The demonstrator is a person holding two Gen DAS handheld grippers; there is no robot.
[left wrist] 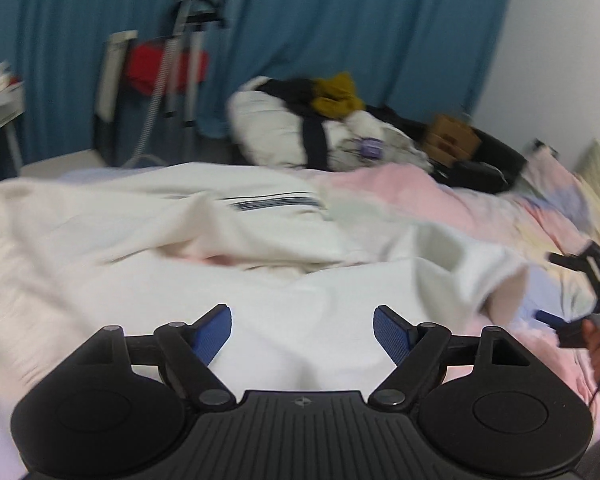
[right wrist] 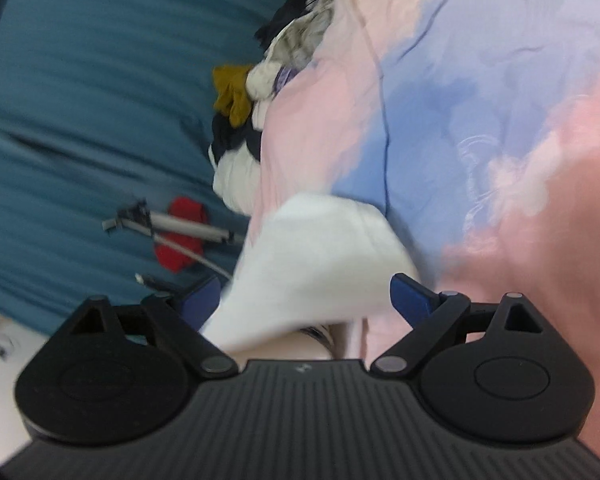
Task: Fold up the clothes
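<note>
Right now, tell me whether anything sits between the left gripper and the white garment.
Nothing visible does. The left gripper hangs open right over the white garment, spread on the pastel bedsheet. The clothes pile lies farther back, out of the path.

Your white garment (left wrist: 204, 236) lies rumpled and spread wide across the pastel bed cover (left wrist: 440, 200), a dark striped band showing near its far edge. One white corner (right wrist: 316, 256) is lifted off the cover.

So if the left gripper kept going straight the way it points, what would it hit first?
Most likely the white garment spread on the bed; the open left gripper points across it. Depth is unclear in the blur.
</note>
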